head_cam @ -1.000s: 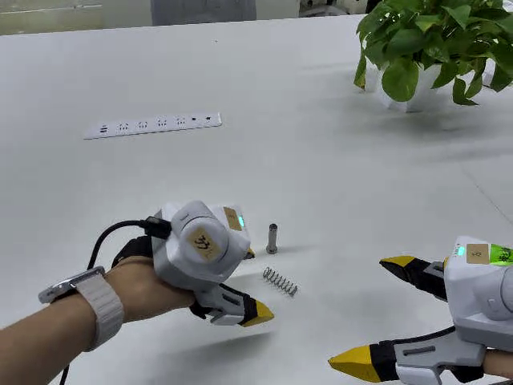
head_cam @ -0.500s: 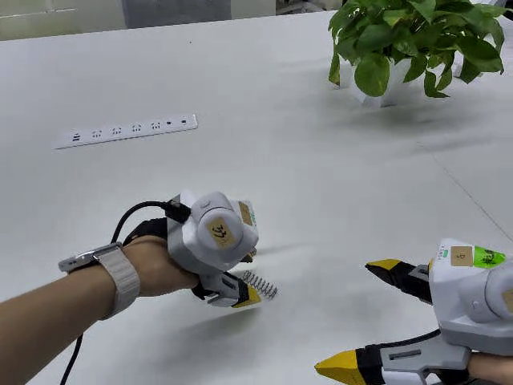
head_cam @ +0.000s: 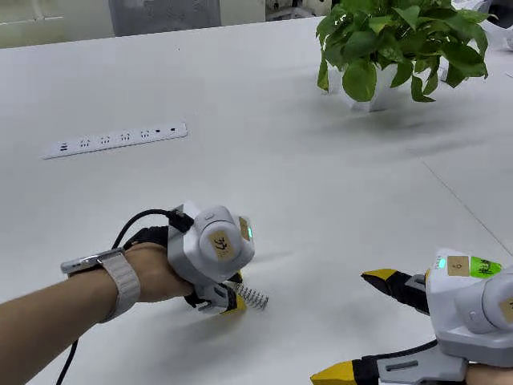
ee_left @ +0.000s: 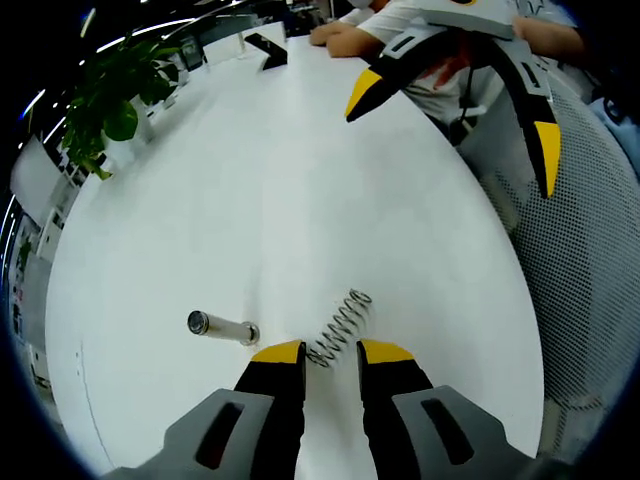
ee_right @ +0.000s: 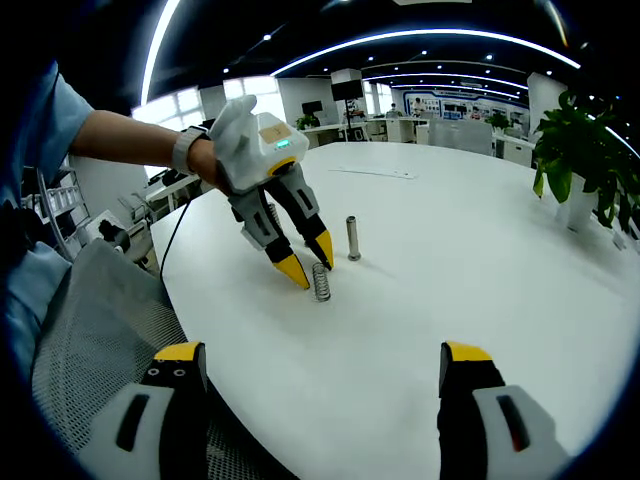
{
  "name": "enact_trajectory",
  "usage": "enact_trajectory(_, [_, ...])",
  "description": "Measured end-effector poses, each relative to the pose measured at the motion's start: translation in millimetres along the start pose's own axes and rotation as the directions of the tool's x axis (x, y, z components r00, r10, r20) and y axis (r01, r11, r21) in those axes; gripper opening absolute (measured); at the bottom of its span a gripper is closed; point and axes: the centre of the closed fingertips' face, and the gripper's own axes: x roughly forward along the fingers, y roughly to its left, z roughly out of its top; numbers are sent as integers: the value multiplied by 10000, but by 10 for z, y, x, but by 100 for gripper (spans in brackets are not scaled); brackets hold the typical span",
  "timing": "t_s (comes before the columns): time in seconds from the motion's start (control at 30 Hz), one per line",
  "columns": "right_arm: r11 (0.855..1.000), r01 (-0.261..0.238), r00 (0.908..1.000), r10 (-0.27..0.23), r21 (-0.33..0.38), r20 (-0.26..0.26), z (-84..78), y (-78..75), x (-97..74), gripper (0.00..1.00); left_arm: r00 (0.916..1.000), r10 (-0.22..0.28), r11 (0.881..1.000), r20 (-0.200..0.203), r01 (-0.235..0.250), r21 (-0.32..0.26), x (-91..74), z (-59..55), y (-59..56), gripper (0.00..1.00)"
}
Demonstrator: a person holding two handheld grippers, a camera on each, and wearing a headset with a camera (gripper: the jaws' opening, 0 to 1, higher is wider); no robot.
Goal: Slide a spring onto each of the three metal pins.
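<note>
White pot [head_cam: 375, 96] holding green plant [head_cam: 401, 36] (spring [ee_left: 340, 325] between left gripper [ee_left: 322, 352] tips)

Both the left gripper [head_cam: 234, 293] and the right gripper [head_cam: 353, 325] had rounded white housings, black jaws with yellow tips, a tan sticker and a small green light. A black cable [head_cam: 132, 224] came off the left one. The person wore a watch [head_cam: 112, 273] on a pale band and a light blue sleeve [ee_right: 50, 110].

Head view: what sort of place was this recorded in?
Most likely an open-plan office: a large white table carrying a power strip and a potted plant, a mesh chair at its edge, and long ceiling light strips over further desks in the right gripper view.
</note>
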Motion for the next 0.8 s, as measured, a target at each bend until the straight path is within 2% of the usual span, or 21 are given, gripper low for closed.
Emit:
enact_trajectory(0.17, [10000,-55,10000,55,-11,3,16,31,19,98,9994,-325,9995,-127,324,-33,13,-29,-56,13])
enact_trajectory(0.3, [10000,-87,10000,87,-40,35,49,54,37,98,9993,-335,9994,-173,335,-14,15,-29,-64,12])
enact_trajectory(0.8, [9998,-161,9999,161,-79,4,44,101,63,98,9990,-365,9977,-254,350,-584,19,-13,-59,12])
